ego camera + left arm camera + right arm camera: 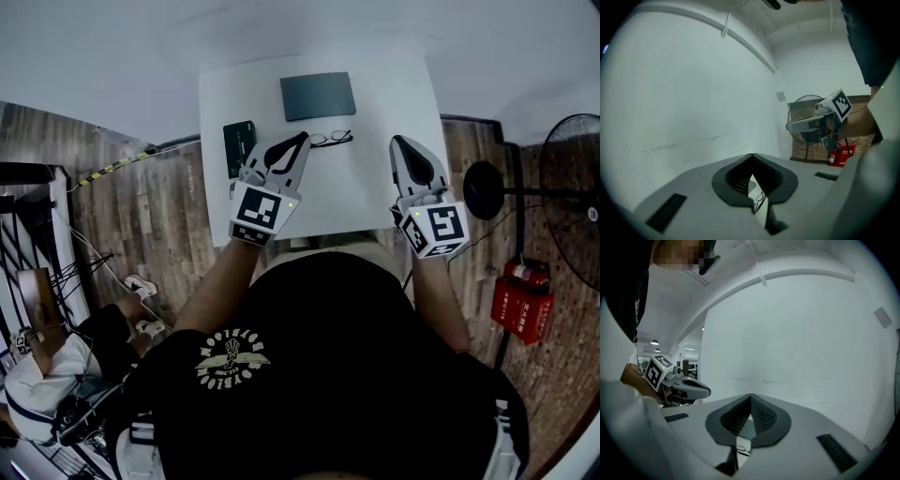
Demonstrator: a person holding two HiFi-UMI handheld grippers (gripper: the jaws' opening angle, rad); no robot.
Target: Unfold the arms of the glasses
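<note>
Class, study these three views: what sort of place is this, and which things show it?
Probably a lab or workshop room, not a home: a small white table beside a bare white wall, a standing fan and a red fire extinguisher box on the wood-pattern floor.

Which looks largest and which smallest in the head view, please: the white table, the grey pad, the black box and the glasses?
1. white table
2. grey pad
3. black box
4. glasses
All sit at a similar distance from the camera, so the ranking looks safe.
</note>
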